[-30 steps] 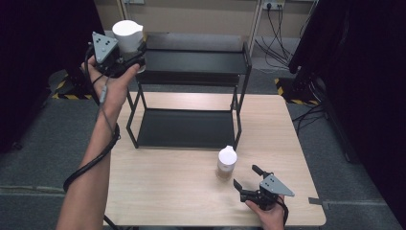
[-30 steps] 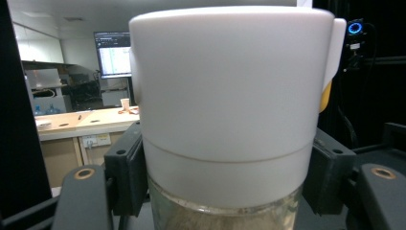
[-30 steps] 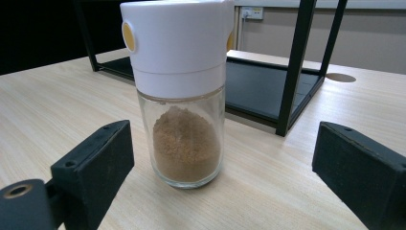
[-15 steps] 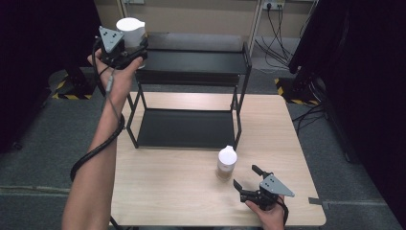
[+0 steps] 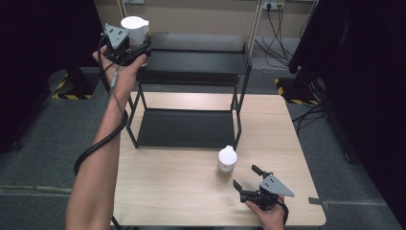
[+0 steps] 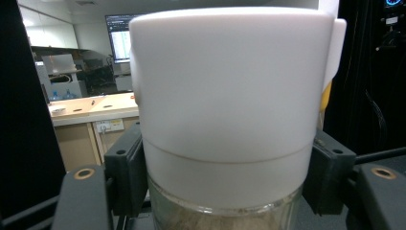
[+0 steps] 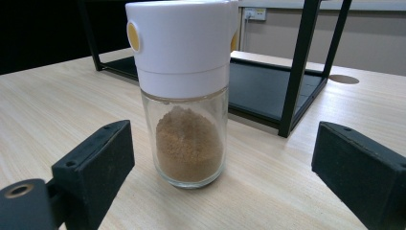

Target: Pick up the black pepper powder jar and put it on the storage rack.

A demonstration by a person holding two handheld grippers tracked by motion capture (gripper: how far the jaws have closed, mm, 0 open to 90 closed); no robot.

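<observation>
Moved: left gripper [image 5: 136, 47] farther back | clamps white-capped jar [image 6: 230, 115] | right gripper [image 5: 249, 182] wide open, apparently untouching

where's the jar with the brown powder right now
In the high view it stands on the table, just in front of the black rack, with the open right tongs beside it.

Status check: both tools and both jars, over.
Left tool shut on white-lidded jar at the rack's top shelf. Right tool open, just short of spice jar on table. Path clear.
</observation>
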